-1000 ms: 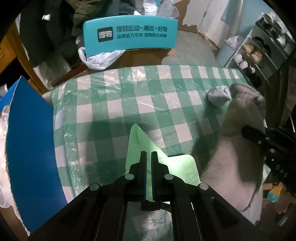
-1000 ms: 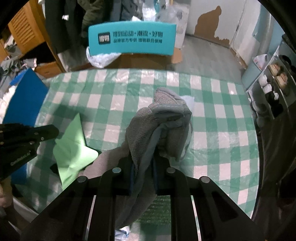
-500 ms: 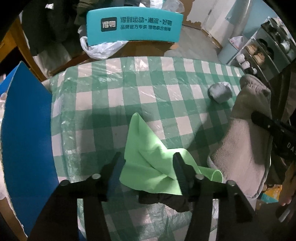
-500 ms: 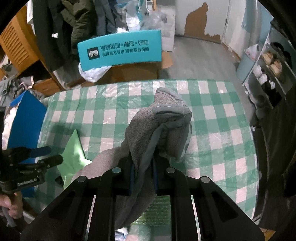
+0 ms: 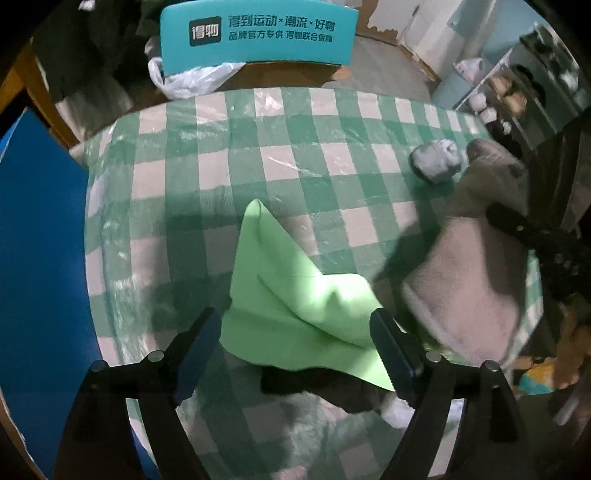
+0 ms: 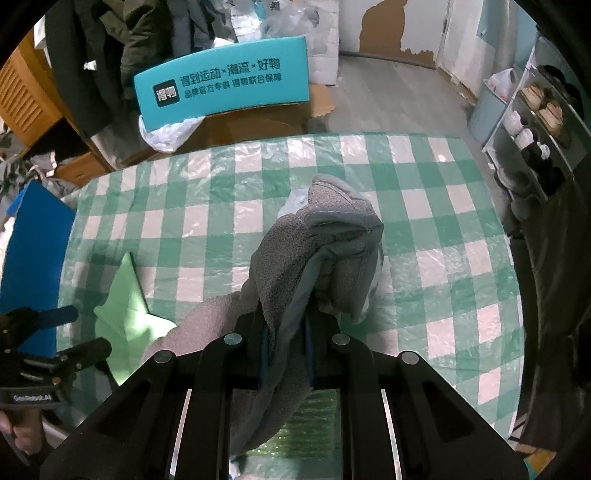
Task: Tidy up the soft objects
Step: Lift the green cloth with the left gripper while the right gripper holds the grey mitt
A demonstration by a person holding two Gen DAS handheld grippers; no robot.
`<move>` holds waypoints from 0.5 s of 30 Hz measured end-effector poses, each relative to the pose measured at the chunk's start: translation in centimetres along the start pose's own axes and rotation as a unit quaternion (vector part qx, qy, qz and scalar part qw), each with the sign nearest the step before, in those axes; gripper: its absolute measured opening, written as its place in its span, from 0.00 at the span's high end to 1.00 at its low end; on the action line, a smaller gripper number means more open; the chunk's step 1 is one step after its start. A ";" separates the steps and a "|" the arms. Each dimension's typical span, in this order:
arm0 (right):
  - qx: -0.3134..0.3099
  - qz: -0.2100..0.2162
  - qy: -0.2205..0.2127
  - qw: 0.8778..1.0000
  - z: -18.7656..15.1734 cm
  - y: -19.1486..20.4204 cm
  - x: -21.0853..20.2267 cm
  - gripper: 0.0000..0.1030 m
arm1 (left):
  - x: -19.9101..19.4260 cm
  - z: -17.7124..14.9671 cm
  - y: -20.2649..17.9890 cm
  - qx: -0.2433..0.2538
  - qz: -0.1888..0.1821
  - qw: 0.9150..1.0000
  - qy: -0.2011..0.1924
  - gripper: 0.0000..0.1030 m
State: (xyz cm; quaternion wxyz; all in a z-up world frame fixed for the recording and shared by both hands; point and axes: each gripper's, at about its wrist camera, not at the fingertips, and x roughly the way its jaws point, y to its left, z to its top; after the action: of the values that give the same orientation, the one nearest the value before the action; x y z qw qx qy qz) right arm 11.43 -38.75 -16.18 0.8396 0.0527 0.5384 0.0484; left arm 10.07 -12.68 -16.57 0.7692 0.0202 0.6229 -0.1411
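A light green cloth (image 5: 295, 295) lies on the green-checked table (image 5: 258, 166), folded into a pointed shape. My left gripper (image 5: 295, 343) is wide open, its fingers on either side of the cloth's near edge, holding nothing. The cloth also shows in the right wrist view (image 6: 129, 306). My right gripper (image 6: 284, 332) is shut on a grey fleece towel (image 6: 314, 251), held bunched above the table; it hangs at the right of the left wrist view (image 5: 476, 258). A small grey balled sock (image 5: 436, 162) lies on the table beyond it.
A blue board (image 5: 40, 258) stands along the table's left edge. A teal sign (image 5: 258, 33) and a white plastic bag (image 5: 192, 77) sit behind the table. A shoe rack (image 6: 539, 122) stands at the right.
My left gripper has opened and let go of the green cloth, which now lies on the table. It has drawn back a little. The right gripper has risen, still holding the towel.
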 end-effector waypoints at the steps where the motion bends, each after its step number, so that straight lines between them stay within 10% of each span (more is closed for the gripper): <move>1: 0.002 0.000 0.001 1.000 0.0 -0.2 0.0 0.87 | 0.3 0.2 -0.1 0.003 0.006 1.000 0.002 0.17; 15: 0.010 -0.003 0.003 1.000 -0.4 -1.5 0.1 0.87 | 4.3 0.5 -1.5 0.023 0.027 0.998 0.053 0.13</move>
State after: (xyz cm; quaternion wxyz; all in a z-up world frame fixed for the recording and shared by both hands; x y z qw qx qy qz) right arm 11.10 -40.23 -16.63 0.8376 0.0592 0.5416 0.0404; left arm 10.96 -15.09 -20.37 0.7378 0.0623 0.6586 -0.1339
